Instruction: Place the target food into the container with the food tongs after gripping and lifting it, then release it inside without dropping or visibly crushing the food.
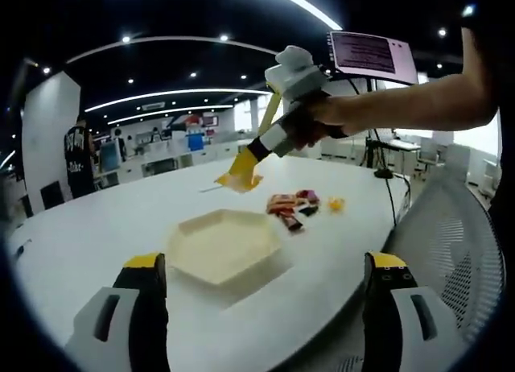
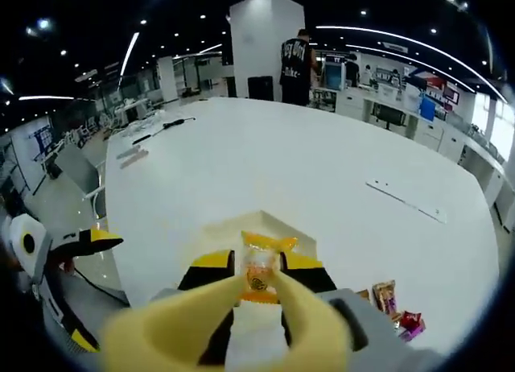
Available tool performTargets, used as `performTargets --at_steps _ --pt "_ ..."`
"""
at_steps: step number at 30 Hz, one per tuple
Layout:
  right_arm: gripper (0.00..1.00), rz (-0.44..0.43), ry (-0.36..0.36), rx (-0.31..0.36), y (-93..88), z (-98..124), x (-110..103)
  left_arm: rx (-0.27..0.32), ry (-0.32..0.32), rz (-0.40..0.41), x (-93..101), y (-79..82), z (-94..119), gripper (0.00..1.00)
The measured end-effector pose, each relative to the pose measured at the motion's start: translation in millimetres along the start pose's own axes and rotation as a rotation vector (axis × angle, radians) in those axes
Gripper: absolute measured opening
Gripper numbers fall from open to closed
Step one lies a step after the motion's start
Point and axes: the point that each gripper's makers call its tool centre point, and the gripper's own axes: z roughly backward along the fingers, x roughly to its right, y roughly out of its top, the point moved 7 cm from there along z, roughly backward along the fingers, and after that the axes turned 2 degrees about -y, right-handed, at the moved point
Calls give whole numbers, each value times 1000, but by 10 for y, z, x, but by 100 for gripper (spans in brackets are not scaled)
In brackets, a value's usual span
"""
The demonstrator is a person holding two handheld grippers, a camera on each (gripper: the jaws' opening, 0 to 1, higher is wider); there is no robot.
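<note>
Right gripper view, nearest: my right hand-held gripper is squeezing the yellow food tongs, whose tips are pinching a wrapped snack, lifted clear of the counter. I am holding it above the near rim of the pale hexagonal container, its long axis upright; judged, the coming move is a short drop forward and down. My left hand-held gripper is standing open and empty before the container's near side. Beyond it, spare snack packets are lying apart; the surrounding counter is offering open room.
</note>
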Motion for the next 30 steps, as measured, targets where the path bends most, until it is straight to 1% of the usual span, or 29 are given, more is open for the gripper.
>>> performTargets --at_steps 2,3,4,6,10,14,18,22,26,30 --pt "23 -1 17 29 30 -7 -17 0 1 0 3 0 -5 99" --pt "24 5 22 28 36 -8 -30 0 1 0 4 -1 -7 99" --pt "24 24 8 37 51 -13 -28 -2 2 -1 6 -1 -15 99" --pt "25 19 17 30 49 -14 -15 -2 1 0 8 0 -20 99" --pt "25 21 13 29 45 7 22 -3 2 -1 11 -1 -33 99" --pt "25 6 -6 26 -14 90 149 -5 2 0 13 -4 -43 99" --pt "25 -13 -39 10 -145 224 317 -5 2 0 21 -3 -50 99" --pt "25 -45 -81 -8 -319 364 510 -8 1 0 25 -3 -62 99" --pt "26 -72 -106 -33 -502 460 615 -7 5 -3 25 3 -65 98" --pt "26 -97 -123 -54 -680 496 685 -9 5 -11 31 5 -71 96"
